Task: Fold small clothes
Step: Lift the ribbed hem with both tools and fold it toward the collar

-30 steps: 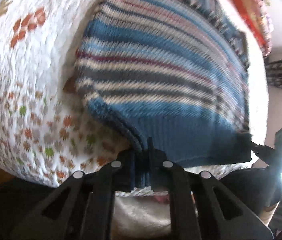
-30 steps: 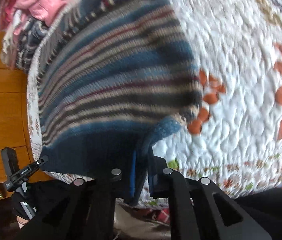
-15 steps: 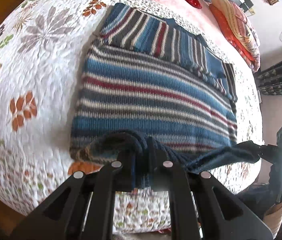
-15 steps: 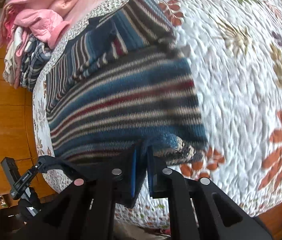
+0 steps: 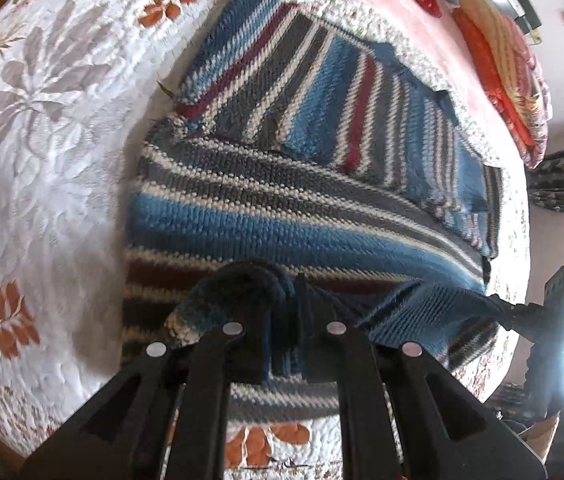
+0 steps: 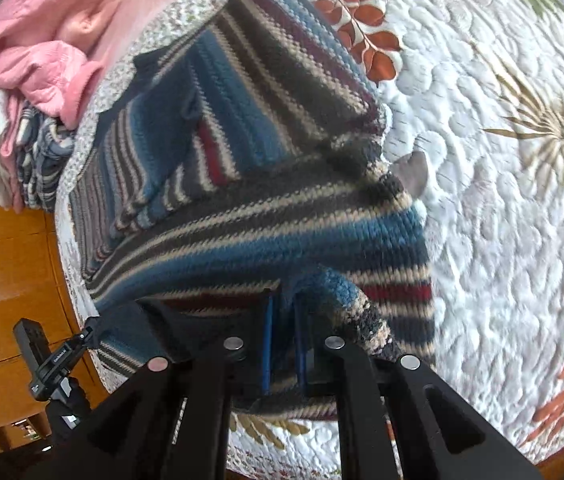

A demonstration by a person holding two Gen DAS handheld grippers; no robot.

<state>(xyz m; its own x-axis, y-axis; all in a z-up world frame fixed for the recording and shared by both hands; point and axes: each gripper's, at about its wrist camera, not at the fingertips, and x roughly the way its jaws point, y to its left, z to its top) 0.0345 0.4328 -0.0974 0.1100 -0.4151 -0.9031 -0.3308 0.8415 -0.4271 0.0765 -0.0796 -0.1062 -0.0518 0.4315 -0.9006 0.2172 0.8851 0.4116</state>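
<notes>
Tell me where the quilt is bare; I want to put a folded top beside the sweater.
Bare quilt lies right of the sweater, and more on its left. Crowded: the clothes pile at the far end.

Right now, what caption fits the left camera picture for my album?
Left gripper and right gripper pinch the striped sweater's bottom edge, lifting it over the flowered quilt.

Blue-striped sweater [image 5: 282, 216], white floral quilt [image 5: 50, 184]
</notes>
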